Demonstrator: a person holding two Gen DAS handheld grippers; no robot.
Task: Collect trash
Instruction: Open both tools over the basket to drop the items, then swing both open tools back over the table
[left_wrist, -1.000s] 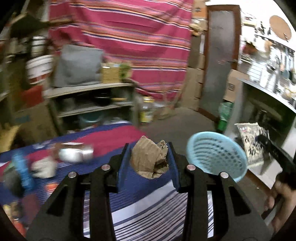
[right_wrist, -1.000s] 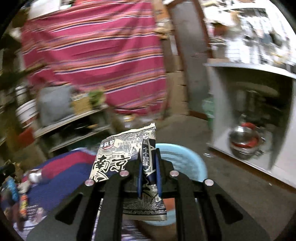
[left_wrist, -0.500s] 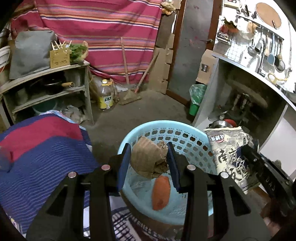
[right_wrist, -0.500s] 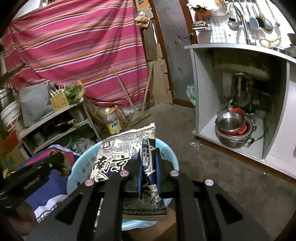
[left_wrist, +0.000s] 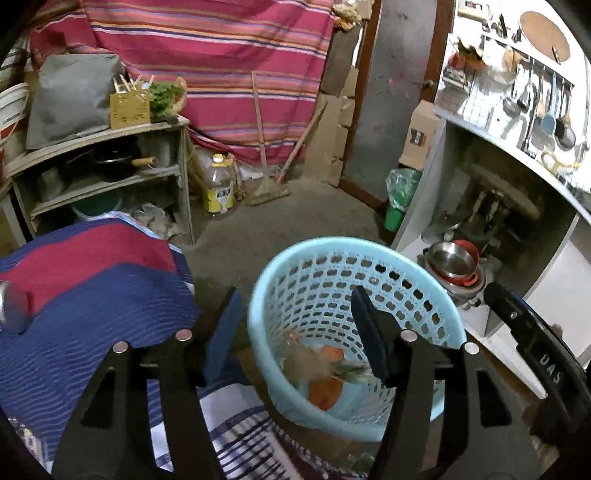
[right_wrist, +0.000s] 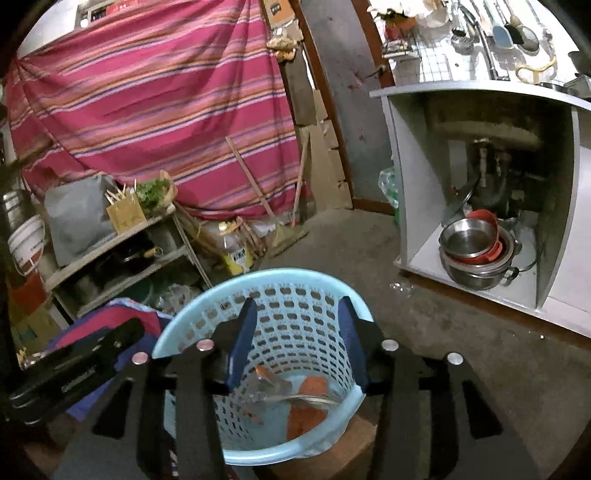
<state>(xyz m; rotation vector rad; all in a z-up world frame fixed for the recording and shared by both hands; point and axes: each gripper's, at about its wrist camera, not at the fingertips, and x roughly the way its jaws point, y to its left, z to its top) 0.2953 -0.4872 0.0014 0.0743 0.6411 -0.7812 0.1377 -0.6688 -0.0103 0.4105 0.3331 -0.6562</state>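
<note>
Perforated glossy plastic basket (left_wrist: 424, 273), woven striped cloth (left_wrist: 92, 288), shiny steel bowls (right_wrist: 467, 238), rough concrete floor (right_wrist: 369, 258)

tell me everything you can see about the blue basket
The basket is a round, light blue tub of what looks like plastic, its wall pierced by rows of oblong holes under a smooth rolled rim. It stands upright on what looks like a brown block on the floor, beside a striped cloth. Inside lie orange scraps, a blurred brown wad and a crumpled wrapper. Both grippers hang over it, jaws opening, touching nothing.
</note>
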